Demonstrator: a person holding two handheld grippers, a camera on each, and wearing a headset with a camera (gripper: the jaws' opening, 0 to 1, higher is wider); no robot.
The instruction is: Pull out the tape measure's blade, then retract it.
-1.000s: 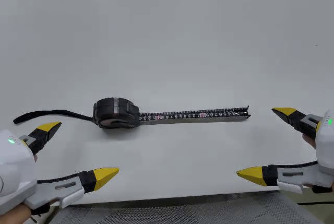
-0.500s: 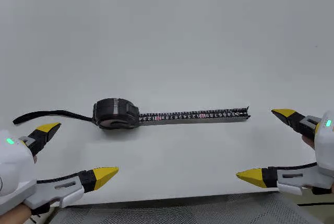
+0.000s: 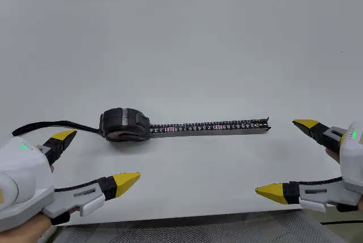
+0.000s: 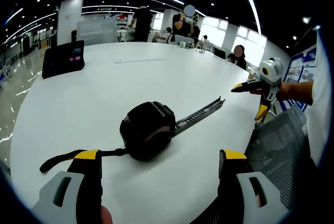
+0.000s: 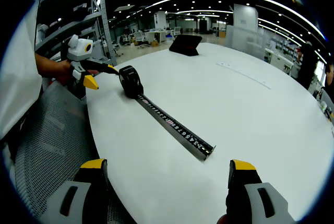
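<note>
Lying on the table (image 3: 198, 56) between the left gripper (image 3: 103, 156) and right gripper (image 3: 279, 155), both gaping wide, the tape measure (image 3: 125, 124) looks hard and heavy, so grab its case (image 4: 147, 136), not the bendy blade (image 3: 210, 125).

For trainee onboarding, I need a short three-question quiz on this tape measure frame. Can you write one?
1. True or false: the tape measure's blade lies pulled out on the table.
2. Which gripper is nearer the tape measure's case? A) left gripper B) right gripper
3. Fill in: both grippers' jaws are ____.
Key: 1 true; 2 A; 3 open, gripping nothing.
</note>
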